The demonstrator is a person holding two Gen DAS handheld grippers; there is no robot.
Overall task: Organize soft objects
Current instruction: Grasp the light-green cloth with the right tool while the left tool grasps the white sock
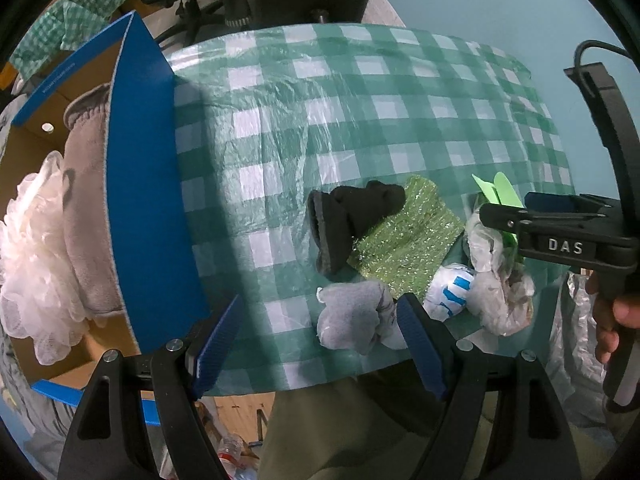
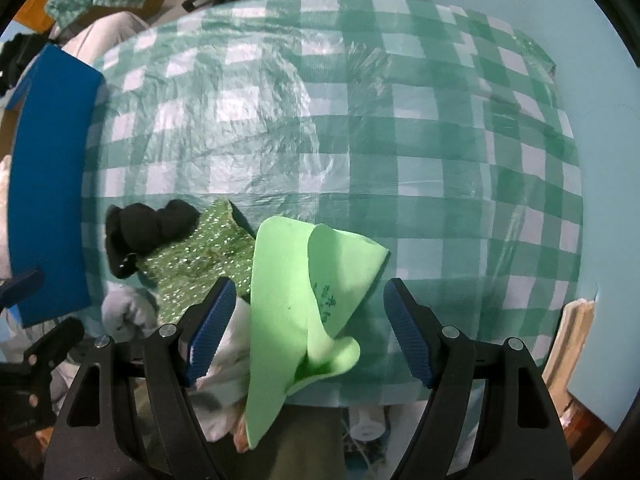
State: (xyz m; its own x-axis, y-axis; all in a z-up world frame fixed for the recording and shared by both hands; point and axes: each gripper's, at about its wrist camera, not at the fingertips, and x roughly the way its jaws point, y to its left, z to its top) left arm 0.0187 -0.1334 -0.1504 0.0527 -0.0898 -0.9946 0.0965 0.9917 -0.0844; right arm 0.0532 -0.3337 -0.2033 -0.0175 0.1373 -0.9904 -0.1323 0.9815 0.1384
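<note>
Your right gripper [image 2: 308, 336] stands wide open and holds nothing, with the curled light-green foam sheet [image 2: 304, 300] directly between its fingers. The sheet's long axis runs along those fingers. Your left gripper [image 1: 320, 344], also open and empty, is beside the foam sheet, over the grey sock [image 1: 352, 320].

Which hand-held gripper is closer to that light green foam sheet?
Right. The right hand-held gripper straddles the light green foam sheet, jaws open. The left hand-held gripper hangs off to the side, by a grey sock.
</note>
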